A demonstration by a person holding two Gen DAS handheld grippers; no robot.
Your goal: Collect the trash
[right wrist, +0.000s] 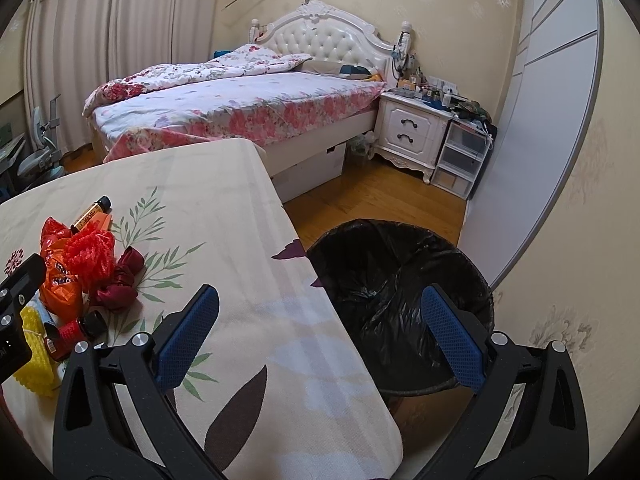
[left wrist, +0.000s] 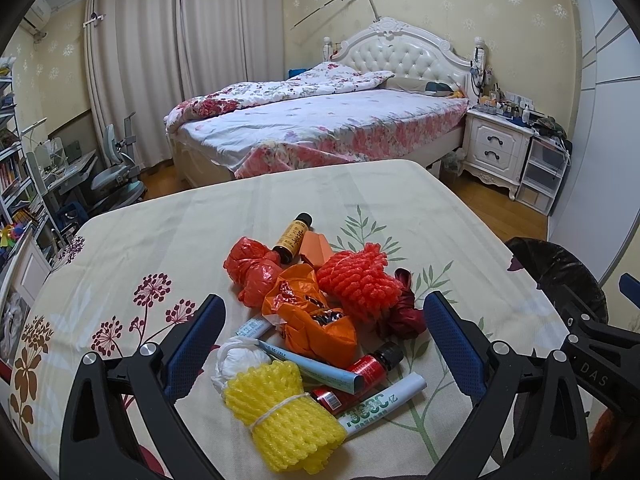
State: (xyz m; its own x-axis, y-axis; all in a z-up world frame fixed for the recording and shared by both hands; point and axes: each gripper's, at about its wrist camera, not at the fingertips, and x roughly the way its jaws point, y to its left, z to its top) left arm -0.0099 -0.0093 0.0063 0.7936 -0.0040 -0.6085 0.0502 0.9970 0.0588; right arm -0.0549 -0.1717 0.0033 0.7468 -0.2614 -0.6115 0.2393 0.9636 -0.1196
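While both grippers hang spread and empty over the work area, noted from largest to smallest. Table [left wrist: 160,240], covered in a cream cloth printed with leaves and flowers, filling the lower half of both views. Bin [right wrist: 400,280], lined with a black bag, standing on the wood floor just beside the table's right edge. Left gripper [left wrist: 324,344] held wide apart above the trash pile, blue fingers [left wrist: 196,344] flanking it, nothing between them. Right gripper [right wrist: 320,340] likewise wide apart and holding nothing, one finger over the table edge, the other over the bin. Trash pile clustered near the table's front centre, pieces touching or overlapping: yellow foam net [left wrist: 280,416] tied with a band, nearest the left wrist camera; orange foam net [left wrist: 358,280] at the pile's right; orange wrapper [left wrist: 316,320] in the middle; red plastic bag [left wrist: 256,270] knotted at the left; dark red ribbon [left wrist: 404,312] just beside the orange net; white wad [left wrist: 240,360] touching the yellow net; white tube [left wrist: 384,404] with green lettering at front right; pale blue tube [left wrist: 312,368] lying across the centre; small orange box [left wrist: 316,250] at the back; amber bottle [left wrist: 292,238] with black cap lying beside the box; red bottle [left wrist: 372,366] with dark cap near the tubes.
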